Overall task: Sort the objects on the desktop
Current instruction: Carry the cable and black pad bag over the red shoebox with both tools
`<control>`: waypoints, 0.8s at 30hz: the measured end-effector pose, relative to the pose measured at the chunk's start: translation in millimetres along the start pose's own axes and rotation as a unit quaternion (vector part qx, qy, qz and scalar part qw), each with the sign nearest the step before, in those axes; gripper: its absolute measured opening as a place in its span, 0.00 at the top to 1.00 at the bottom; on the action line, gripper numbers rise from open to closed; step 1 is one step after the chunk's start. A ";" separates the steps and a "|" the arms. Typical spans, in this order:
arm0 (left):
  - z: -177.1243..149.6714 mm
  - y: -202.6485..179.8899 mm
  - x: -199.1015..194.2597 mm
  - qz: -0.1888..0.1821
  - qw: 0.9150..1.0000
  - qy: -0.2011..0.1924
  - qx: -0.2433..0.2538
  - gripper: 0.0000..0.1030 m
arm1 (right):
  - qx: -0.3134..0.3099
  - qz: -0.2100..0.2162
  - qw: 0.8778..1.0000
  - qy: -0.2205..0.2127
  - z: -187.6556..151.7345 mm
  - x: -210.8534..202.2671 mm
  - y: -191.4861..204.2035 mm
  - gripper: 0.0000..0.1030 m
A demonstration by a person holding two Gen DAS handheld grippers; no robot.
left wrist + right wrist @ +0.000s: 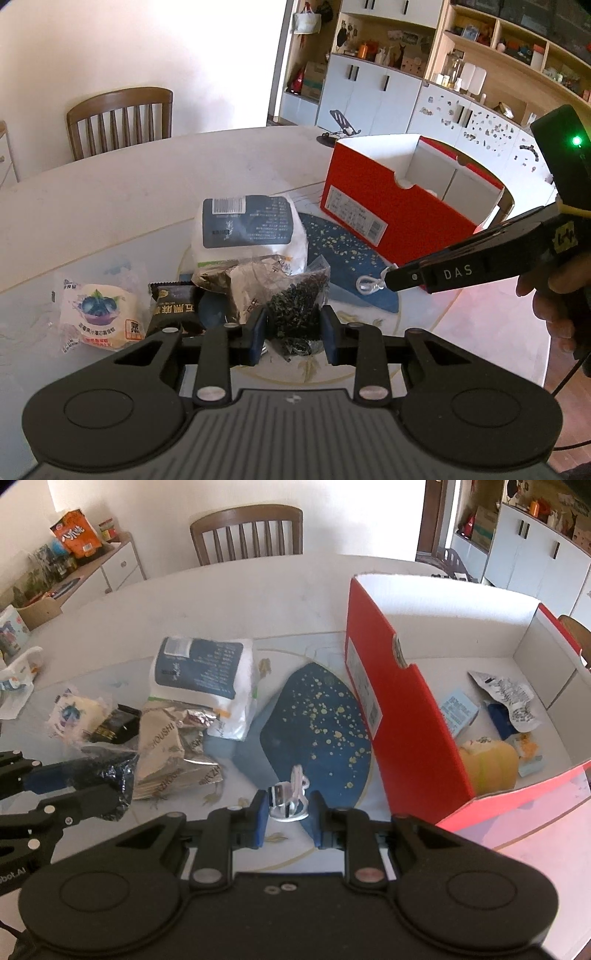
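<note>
My left gripper (293,325) is shut on a clear bag of dark bits (299,295) at the front of a heap of snack packets. It also shows in the right wrist view (107,775). My right gripper (288,808) is shut on a small clear plastic piece with a pink part (291,794), held over a blue speckled fan-shaped pouch (317,727). It shows from the side in the left wrist view (388,280). An open red box (399,701) stands to the right and holds several items.
The heap holds a white and blue bag (247,225), a silver crumpled packet (173,746), a black bar packet (173,310) and a blueberry cake packet (99,314). A wooden chair (247,531) stands behind the round table (129,192). Cabinets and shelves (388,88) line the back.
</note>
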State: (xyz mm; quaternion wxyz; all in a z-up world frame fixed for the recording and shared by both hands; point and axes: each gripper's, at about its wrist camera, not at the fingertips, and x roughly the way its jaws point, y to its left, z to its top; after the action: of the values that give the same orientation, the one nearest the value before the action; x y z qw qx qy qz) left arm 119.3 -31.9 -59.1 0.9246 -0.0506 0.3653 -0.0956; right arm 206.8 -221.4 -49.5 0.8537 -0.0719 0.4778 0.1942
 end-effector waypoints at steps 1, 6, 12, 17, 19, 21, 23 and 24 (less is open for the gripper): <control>1.1 -0.5 -1.4 -0.001 1.000 0.000 -0.001 0.71 | 0.000 0.002 1.000 -0.001 0.6 -2.8 -0.2 0.79; 7.5 -3.2 -8.7 -0.007 1.000 -0.001 -0.002 0.71 | -0.001 0.012 1.000 -0.010 3.1 -17.5 -2.3 0.79; 14.2 -8.6 -16.2 -0.013 1.000 -0.006 0.000 0.71 | -0.001 0.022 0.999 -0.026 5.8 -36.0 -5.2 0.80; 19.8 -13.7 -21.1 -0.014 1.000 -0.008 0.001 0.71 | 0.008 0.032 0.999 -0.033 6.2 -44.6 -8.3 0.80; 22.1 -15.2 -22.7 -0.016 1.000 -0.008 0.001 0.71 | 0.009 0.034 0.999 -0.038 6.9 -48.6 -9.7 0.80; 24.7 -16.3 -24.2 -0.020 1.000 -0.006 0.000 0.71 | 0.011 0.038 0.998 -0.043 8.1 -53.2 -11.4 0.80; 28.0 -17.4 -26.3 -0.023 1.000 -0.004 -0.002 0.71 | 0.013 0.040 0.998 -0.047 10.2 -56.8 -13.0 0.80; 29.6 -18.4 -27.3 -0.025 1.000 -0.003 -0.003 0.71 | 0.013 0.042 0.998 -0.049 11.2 -59.4 -13.7 0.80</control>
State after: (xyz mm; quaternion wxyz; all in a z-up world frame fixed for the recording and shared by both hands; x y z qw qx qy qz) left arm 117.5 -43.3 -16.4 0.9229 -0.0623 0.3615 -0.1171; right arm 193.3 -246.1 5.7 0.8680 -0.0310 0.4405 0.2270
